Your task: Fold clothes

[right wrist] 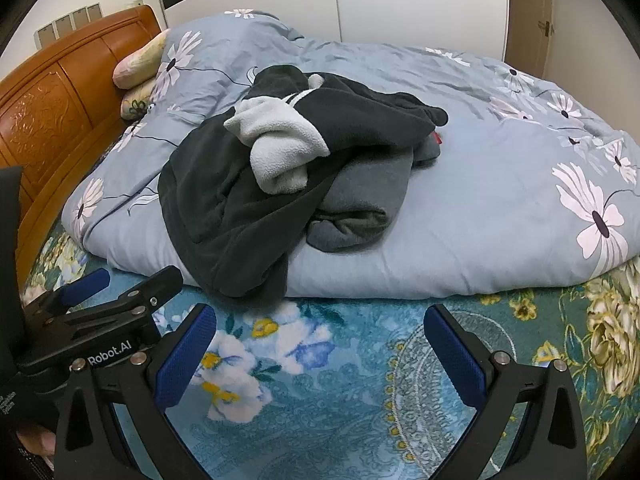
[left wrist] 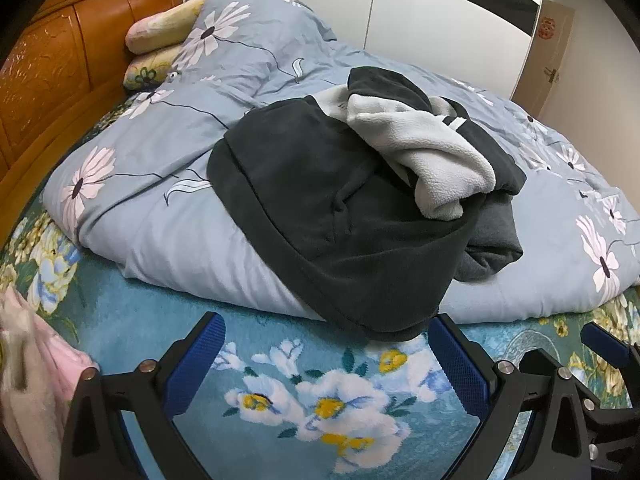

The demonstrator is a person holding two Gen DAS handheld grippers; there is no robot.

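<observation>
A dark fleece garment (left wrist: 332, 208) (right wrist: 224, 200) lies crumpled on a folded duvet, with its light grey lining (left wrist: 432, 152) (right wrist: 280, 148) turned out on top. Its hem hangs over the duvet's front edge. A grey garment (left wrist: 492, 240) (right wrist: 360, 200) lies bunched under its right side. My left gripper (left wrist: 326, 344) is open just in front of the hanging hem, with nothing between its blue pads. My right gripper (right wrist: 318, 336) is open over the bedsheet, to the right of the left one and also short of the duvet edge, holding nothing.
The light blue flowered duvet (left wrist: 180, 232) (right wrist: 480, 200) lies on a teal floral bedsheet (left wrist: 320, 400) (right wrist: 340, 400). A pink garment (left wrist: 32, 360) is at the left edge. Pillows (left wrist: 160, 28), a wooden headboard (left wrist: 52, 72) and a white wardrobe (left wrist: 420, 8) stand behind.
</observation>
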